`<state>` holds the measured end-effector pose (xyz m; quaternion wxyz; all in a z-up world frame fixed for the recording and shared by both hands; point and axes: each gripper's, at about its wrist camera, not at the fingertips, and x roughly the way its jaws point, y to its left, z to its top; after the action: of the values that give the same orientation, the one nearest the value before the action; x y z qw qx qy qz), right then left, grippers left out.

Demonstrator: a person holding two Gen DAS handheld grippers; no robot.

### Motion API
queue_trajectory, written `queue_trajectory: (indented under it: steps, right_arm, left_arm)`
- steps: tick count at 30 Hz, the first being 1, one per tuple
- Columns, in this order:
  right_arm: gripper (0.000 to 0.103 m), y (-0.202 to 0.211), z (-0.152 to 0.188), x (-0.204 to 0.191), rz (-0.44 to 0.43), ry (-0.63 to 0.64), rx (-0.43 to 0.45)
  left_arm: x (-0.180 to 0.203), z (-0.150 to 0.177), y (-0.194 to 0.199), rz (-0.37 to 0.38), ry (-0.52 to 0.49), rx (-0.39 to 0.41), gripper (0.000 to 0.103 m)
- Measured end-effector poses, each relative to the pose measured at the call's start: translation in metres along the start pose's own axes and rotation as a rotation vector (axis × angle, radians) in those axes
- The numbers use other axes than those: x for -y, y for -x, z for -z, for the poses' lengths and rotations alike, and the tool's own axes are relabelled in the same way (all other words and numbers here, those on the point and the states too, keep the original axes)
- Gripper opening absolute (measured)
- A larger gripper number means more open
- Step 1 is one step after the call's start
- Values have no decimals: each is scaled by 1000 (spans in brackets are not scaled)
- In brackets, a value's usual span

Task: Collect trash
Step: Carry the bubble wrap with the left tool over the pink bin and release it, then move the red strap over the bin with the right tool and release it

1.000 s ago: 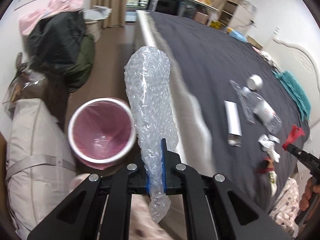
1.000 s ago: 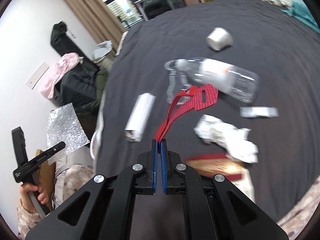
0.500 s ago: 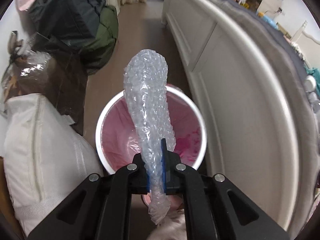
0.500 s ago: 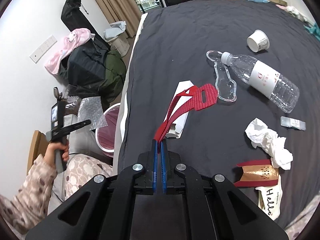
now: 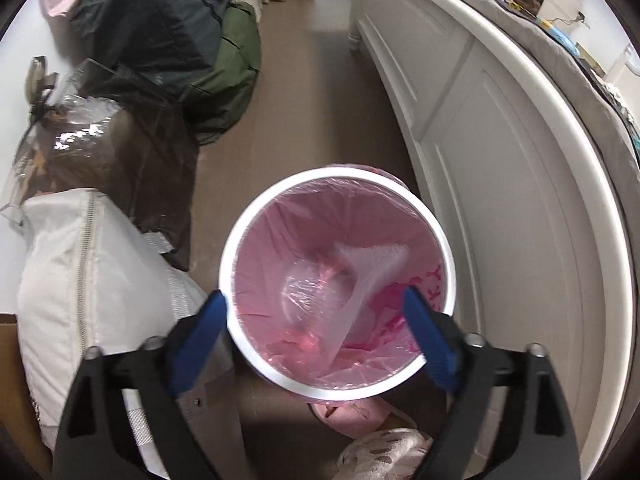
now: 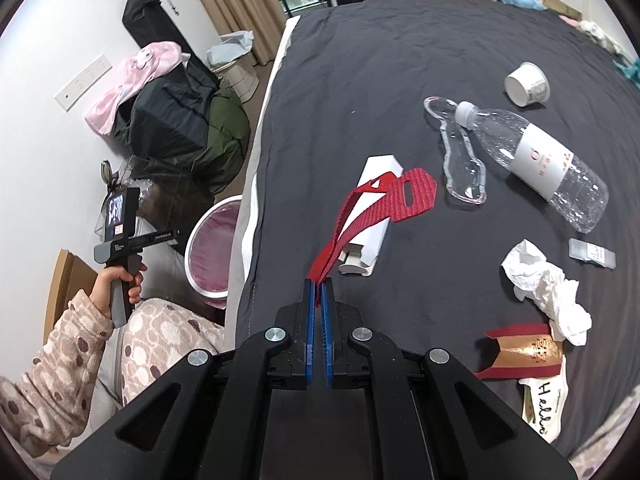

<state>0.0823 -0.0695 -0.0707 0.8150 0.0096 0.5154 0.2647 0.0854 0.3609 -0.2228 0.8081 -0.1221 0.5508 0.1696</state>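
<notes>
Right wrist view: right gripper (image 6: 318, 280) fingers clenched on limp, light red strap (image 6: 384, 204); left gripper (image 5: 316, 320) fingers released above bin (image 5: 240, 236).

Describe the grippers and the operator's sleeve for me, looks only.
Both hand-held grippers, left and right, have matte black angular frames with triangular cut-outs, silver round bolts and blue finger pads. No cables show. The sleeve is fleecy beige with brown and white spots.
</notes>
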Motion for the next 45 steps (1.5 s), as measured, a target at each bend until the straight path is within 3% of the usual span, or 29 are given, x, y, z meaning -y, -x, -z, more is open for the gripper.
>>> queue_trajectory:
  steps: [3, 7, 11, 18, 27, 32, 34, 36, 39, 45]
  right_arm:
    - [3, -7, -6, -15, -24, 49, -9]
    - [3, -26, -25, -53, -107, 140, -21]
    - [3, -48, -48, -104, -160, 275, -25]
    - [3, -115, -71, -189, -227, 470, -88]
    - [3, -207, -70, -239, -196, 619, -226]
    - [5, -261, -67, -253, -168, 675, -314]
    - [35, -278, -63, -257, -119, 716, -325]
    - [52, -285, -63, -261, -81, 741, -302]
    - [93, -272, -68, -263, -55, 733, -228]
    - [96, -210, -69, -271, -85, 804, -66]
  left_arm:
    - [-6, 9, 12, -1, 41, 17, 98]
    - [-21, 27, 36, 67, 146, 37, 98]
    - [-34, 46, 59, 33, 190, 59, 98]
    - [-67, 76, 110, 45, 306, 111, 98]
    - [-90, 100, 152, -42, 340, 142, 98]
    - [-99, 111, 153, -36, 368, 130, 98]
    - [-99, 113, 151, -38, 367, 115, 98]
    - [-99, 113, 151, -51, 358, 111, 98]
    - [-101, 112, 158, -81, 369, 132, 98]
    - [-99, 101, 173, -64, 407, 158, 98]
